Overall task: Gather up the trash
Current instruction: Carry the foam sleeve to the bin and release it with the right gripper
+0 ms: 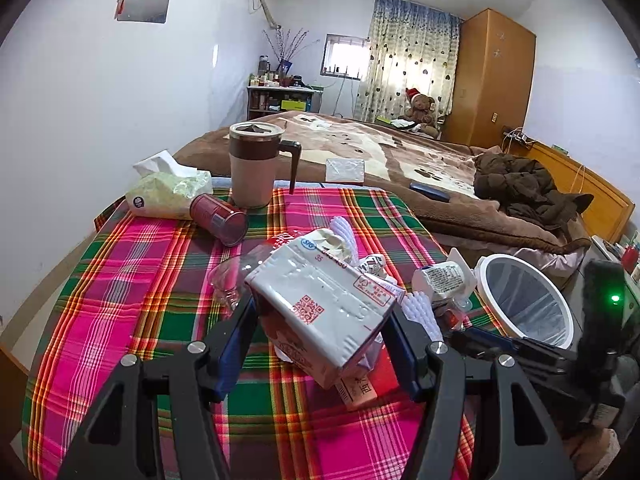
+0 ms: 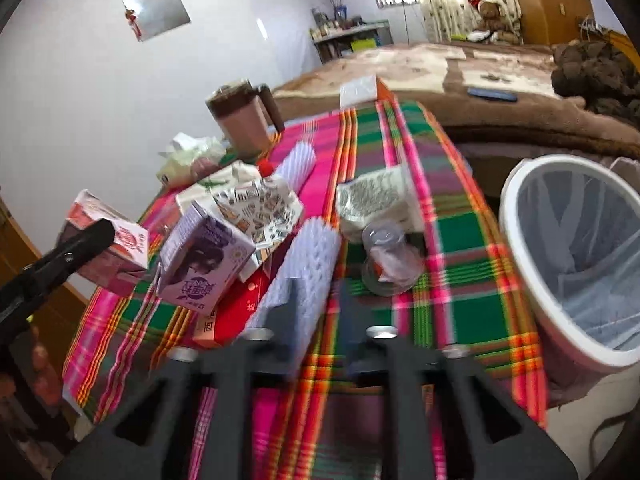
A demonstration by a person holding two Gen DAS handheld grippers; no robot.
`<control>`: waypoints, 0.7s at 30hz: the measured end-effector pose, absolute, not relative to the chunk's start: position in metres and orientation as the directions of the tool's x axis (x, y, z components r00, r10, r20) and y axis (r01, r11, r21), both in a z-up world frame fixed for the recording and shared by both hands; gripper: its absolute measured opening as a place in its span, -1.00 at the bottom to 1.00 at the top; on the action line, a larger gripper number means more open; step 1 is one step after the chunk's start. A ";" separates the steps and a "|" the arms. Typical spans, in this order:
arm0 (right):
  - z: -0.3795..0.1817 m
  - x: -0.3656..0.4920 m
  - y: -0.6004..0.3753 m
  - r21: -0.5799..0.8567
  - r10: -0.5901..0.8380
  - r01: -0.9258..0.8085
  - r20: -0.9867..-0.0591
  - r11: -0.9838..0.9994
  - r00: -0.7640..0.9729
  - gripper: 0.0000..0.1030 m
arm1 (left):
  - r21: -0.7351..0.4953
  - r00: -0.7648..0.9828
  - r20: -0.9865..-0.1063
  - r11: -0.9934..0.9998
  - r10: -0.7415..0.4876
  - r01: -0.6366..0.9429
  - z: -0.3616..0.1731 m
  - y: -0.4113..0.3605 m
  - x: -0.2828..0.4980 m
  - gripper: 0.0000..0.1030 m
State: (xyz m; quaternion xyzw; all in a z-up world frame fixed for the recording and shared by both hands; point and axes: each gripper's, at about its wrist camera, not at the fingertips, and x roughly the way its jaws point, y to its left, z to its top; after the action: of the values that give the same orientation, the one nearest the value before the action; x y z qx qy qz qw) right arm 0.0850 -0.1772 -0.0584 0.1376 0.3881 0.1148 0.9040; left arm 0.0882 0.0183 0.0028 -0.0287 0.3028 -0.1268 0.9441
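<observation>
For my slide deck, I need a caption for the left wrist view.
Left gripper holds a white drink carton above the plaid tablecloth, bin nearby.

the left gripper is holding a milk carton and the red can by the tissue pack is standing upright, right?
Not quite. The left gripper does hold the milk carton, but the red can by the tissue pack lies on its side, as the left wrist view shows.

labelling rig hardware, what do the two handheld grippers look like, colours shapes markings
Left gripper: matte black angular frame with triangular cut-outs, round silver bolt heads, and blue pads on the inner finger faces. Right gripper: the same black frame and silver bolts, its fingers dark and blurred. In the left wrist view its black body shows a small green light. No sleeves or cables visible.
</observation>
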 end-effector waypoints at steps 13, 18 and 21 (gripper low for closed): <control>-0.077 0.104 -0.161 0.358 0.316 -0.060 -0.719 0.932 0.619 -0.43 | -0.112 0.773 -0.579 0.964 -0.260 0.241 0.002 0.017 0.087 0.24; -0.055 0.084 -0.178 0.361 0.319 -0.083 -0.668 0.929 0.672 -0.50 | -0.102 0.766 -0.578 0.957 -0.281 0.273 0.008 0.003 0.086 0.24; -0.042 0.076 -0.189 0.364 0.315 -0.085 -0.640 0.928 0.701 -0.50 | -0.093 0.764 -0.572 0.950 -0.297 0.299 0.014 -0.011 0.085 0.24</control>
State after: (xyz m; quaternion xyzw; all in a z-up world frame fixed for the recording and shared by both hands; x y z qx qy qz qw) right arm 0.0762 -0.1890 -0.0417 0.1552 0.3709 0.1102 0.9090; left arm 0.0855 -0.0108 0.0140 0.0018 0.3045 -0.1586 0.9392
